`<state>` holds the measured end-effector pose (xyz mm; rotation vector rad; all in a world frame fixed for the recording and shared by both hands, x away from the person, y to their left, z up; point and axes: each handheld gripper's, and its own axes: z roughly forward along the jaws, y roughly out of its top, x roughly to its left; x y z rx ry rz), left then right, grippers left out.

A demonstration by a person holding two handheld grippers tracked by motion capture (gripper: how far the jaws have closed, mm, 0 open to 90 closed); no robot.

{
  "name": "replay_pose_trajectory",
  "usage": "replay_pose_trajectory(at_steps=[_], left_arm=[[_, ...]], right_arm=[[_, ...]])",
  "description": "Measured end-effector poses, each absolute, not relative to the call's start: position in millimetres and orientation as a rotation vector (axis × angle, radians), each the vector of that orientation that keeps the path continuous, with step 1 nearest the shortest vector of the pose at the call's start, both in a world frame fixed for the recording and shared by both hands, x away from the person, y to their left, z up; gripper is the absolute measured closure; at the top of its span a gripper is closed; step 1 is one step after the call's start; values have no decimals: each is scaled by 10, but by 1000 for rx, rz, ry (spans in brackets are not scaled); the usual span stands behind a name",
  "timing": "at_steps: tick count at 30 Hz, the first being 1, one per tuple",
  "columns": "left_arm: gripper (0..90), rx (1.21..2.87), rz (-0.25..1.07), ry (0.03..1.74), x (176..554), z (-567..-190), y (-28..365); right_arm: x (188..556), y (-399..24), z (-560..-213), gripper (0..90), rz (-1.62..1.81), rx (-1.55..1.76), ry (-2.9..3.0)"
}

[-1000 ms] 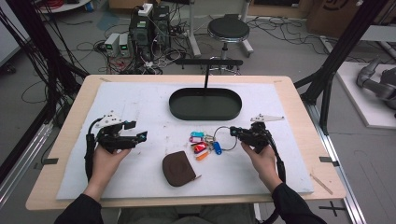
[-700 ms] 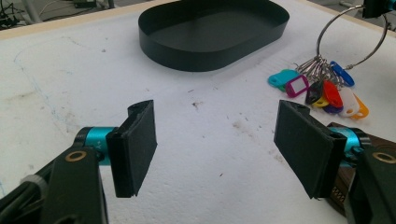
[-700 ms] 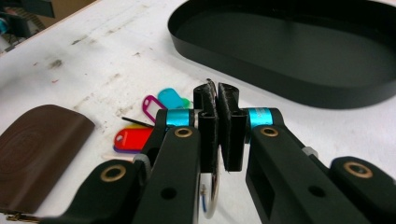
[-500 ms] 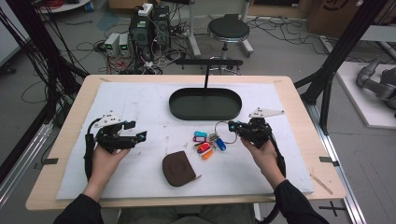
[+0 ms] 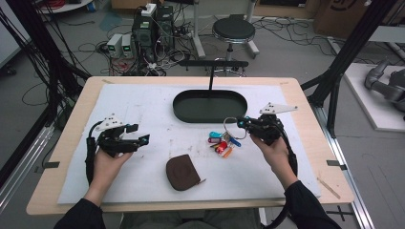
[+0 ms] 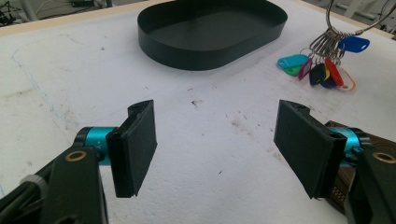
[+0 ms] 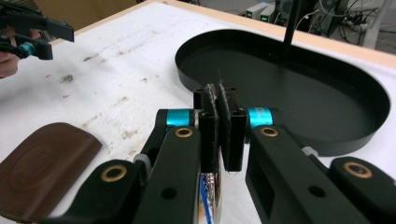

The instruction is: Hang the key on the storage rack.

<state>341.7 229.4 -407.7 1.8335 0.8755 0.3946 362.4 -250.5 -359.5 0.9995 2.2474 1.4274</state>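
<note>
A bunch of keys with coloured tags [image 5: 222,142] lies right of the table's middle, its wire key ring [image 5: 230,125] raised toward my right gripper [image 5: 241,123]. That gripper [image 7: 220,100] is shut on the key ring, and a bit of metal shows under its jaws. The tags [image 6: 322,70] still touch the white mat. At the left of the table my left gripper [image 5: 138,134] rests open, and between its fingers [image 6: 217,149] there is just mat.
A black oval tray [image 5: 210,117] with an upright post stands at the back centre, just beyond the keys. A brown leather pouch [image 5: 181,171] lies near the front centre. The tray [image 7: 289,79] holds nothing. White mat covers the wooden table.
My right gripper has moved a little toward the tray with the key ring, and the tags have slid right after it. The left gripper has stayed put and open.
</note>
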Motion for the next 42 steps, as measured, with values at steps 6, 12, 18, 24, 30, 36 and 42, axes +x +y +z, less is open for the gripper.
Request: replay_pose_trajectory(at_steps=[6,12,18,24,30,36,42], left_arm=[[297,1838,397,874,3417,-4077,2291],[297,1837,396,873,3417,-4077,2288],[297,1837,391,872,3418,-4080,2282],[297,1838,391,873,3415,-4079,2278],[297,1840,388,869,3416,-4081,2270],[297,1847,388,865,3416,-4081,2264],[297,1844,388,865,3415,-4080,2269]], right_arm=[[3649,-2531,-3498,878,1443,981,2219],[3683,-2536,-3420,878,1440,962,2214],[3716,-2549,-3297,878,1448,935,2208],[3747,-2554,-3183,878,1458,914,2202],[3785,-2554,-3101,878,1458,909,2199],[3822,-2576,-3013,878,1470,898,2188],[3866,-2584,-2961,878,1460,899,2180]])
